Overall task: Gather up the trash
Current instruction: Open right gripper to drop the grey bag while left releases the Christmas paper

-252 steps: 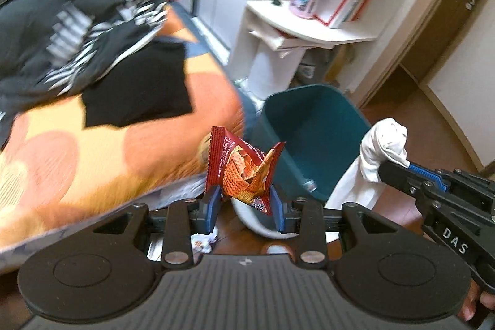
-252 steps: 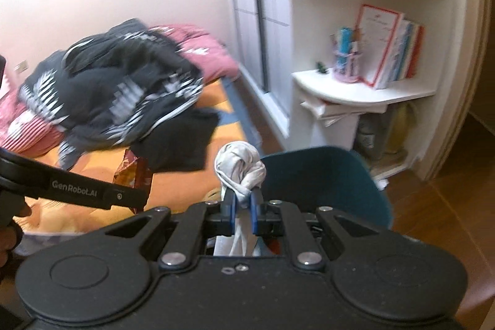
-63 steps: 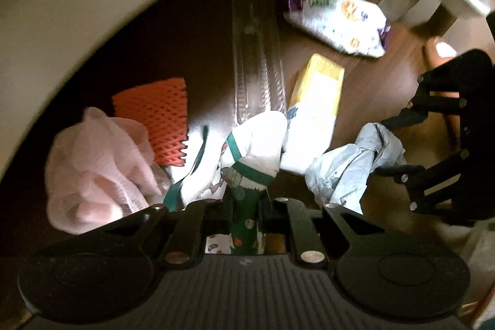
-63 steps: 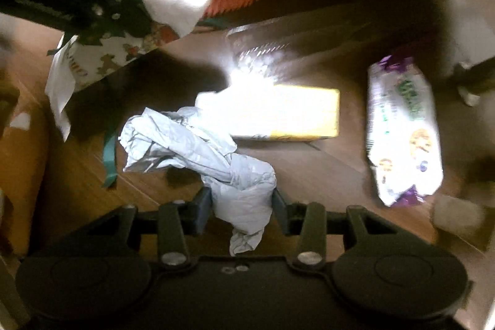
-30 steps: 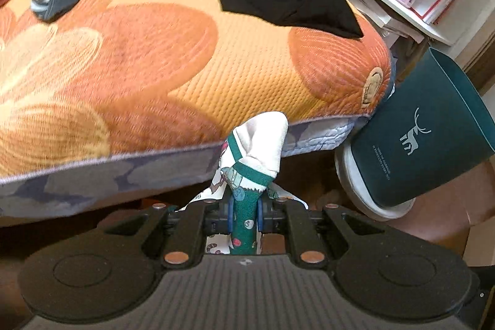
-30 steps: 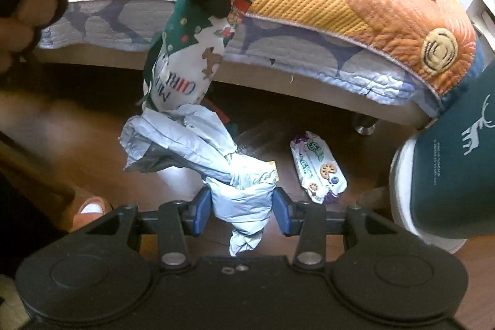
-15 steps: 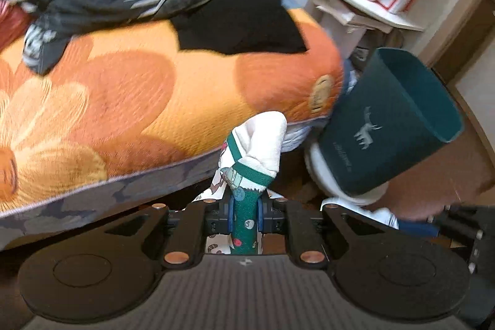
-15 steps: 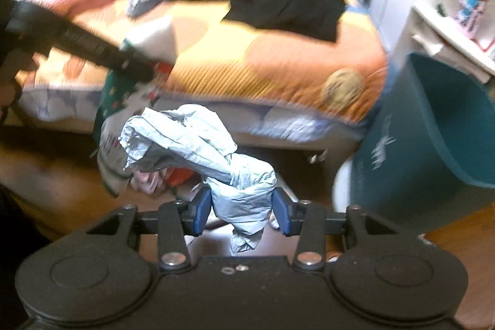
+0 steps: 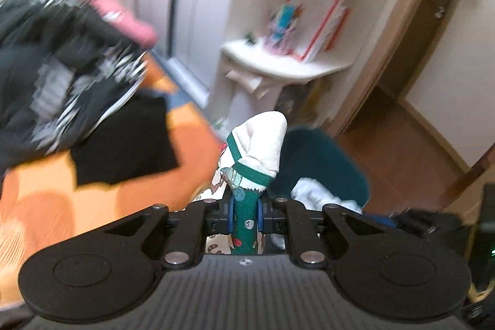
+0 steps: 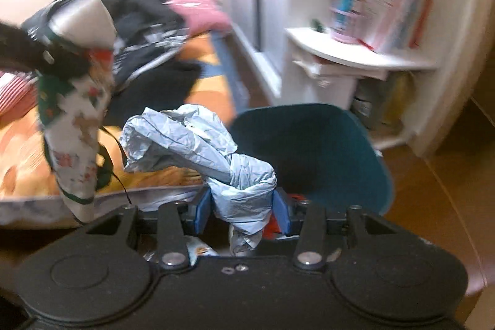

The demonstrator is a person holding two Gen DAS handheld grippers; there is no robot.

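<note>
My left gripper (image 9: 244,212) is shut on a green-and-white printed wrapper (image 9: 256,153) that sticks up between its pads. That wrapper also hangs at the left of the right wrist view (image 10: 77,126), under the left gripper (image 10: 62,61). My right gripper (image 10: 243,207) is shut on a crumpled pale blue plastic bag (image 10: 198,147). Just beyond both grippers stands the dark teal trash bin (image 10: 328,144), its mouth open toward me; the same trash bin (image 9: 324,163) sits behind the wrapper in the left wrist view. White trash (image 9: 312,190) shows at the bin's near edge.
An orange bed (image 9: 102,175) with dark clothes (image 9: 62,67) and a pink quilt fills the left. A white corner shelf (image 10: 355,54) with books and a pen cup stands behind the bin. Brown wooden floor (image 9: 408,150) runs to the right, by a door.
Both grippers have risen from near the floor and swung toward the bin, each still gripping its item. The bin's open mouth now sits right ahead of them, and the shelf has come into view.
</note>
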